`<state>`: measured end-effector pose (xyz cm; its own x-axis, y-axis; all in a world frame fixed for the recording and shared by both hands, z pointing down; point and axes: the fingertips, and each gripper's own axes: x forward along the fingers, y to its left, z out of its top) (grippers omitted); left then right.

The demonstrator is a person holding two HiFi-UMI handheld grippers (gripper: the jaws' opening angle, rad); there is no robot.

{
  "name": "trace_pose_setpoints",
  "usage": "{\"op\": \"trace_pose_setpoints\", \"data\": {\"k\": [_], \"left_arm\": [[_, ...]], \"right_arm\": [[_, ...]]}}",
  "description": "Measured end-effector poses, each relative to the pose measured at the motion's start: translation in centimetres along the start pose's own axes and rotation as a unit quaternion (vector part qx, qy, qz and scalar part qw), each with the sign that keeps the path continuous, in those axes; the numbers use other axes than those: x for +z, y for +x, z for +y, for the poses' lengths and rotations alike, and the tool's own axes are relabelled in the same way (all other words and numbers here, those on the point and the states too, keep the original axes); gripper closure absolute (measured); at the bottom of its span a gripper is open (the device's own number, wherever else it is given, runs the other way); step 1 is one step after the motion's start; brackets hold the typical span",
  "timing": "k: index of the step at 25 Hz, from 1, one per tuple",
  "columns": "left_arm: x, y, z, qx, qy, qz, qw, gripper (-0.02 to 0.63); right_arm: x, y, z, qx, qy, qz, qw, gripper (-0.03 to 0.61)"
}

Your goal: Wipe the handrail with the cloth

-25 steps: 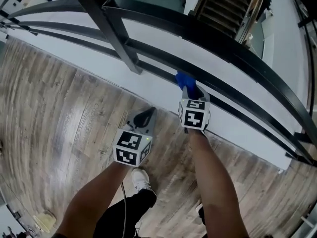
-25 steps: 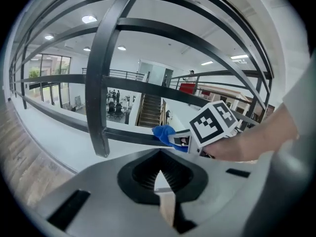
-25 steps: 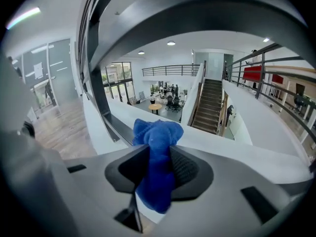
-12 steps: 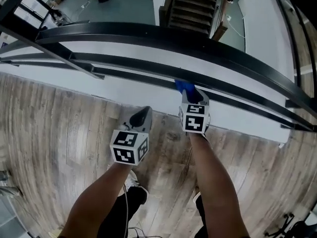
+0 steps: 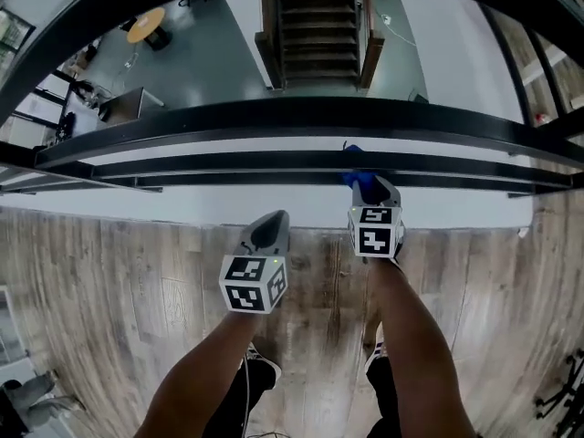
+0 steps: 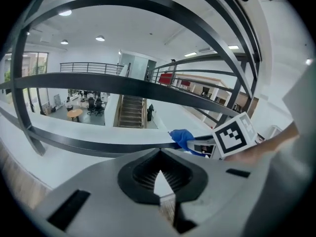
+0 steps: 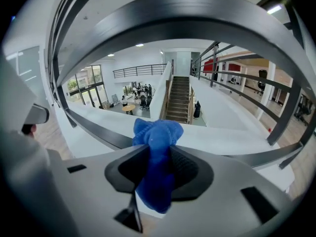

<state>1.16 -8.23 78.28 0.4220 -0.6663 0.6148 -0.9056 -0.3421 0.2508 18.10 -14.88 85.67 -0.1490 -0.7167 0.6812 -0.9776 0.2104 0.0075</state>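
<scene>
- Pale wood-plank floor [image 5: 109, 281] from 3 through 6 to 9 o'clock, edged by a white ledge [image 5: 182, 206].
- Black handrail [image 5: 274, 117] crossing toward 12 o'clock; beyond it, an atrium with staircase [image 5: 318, 16] at 12 and round table [image 5: 146, 24] at 10.
- Right gripper [image 5: 367, 184], at 1 o'clock: pinching blue cloth [image 5: 359, 181] at the handrail's lower bars [image 5: 228, 164].
- Left gripper [image 5: 271, 226], at 7 o'clock: tongs pressed together, empty, short of the bars.
- Black-and-white square markers on each gripper's cube [image 5: 375, 229].

The blue cloth [image 7: 157, 137], bunched up, is pinched in the right gripper [image 5: 367, 186] at a lower bar of the black, curved handrail [image 5: 274, 115].
</scene>
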Motion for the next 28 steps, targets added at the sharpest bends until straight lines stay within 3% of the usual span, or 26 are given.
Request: {"op": "trace_pose_setpoints", "data": {"k": [9, 19, 28], "left_arm": [[1.8, 5.4, -12.1, -0.033, 0.041, 0.019, 0.9984, 0.615], [1.2, 11.3, -24.5, -0.058, 0.069, 0.035, 0.9953, 0.615], [1.8, 14.5, -32.2, -0.082, 0.085, 0.044, 0.9920, 0.615]], "right_arm": [[-2.7, -3.7, -15.3, -0.046, 0.035, 0.001, 0.998, 0.443], [-6.0, -7.2, -30.0, -0.078, 0.050, 0.001, 0.996, 0.443], [-10.7, -11.2, -44.4, -0.146, 0.072, 0.058, 0.985, 0.443]]}}
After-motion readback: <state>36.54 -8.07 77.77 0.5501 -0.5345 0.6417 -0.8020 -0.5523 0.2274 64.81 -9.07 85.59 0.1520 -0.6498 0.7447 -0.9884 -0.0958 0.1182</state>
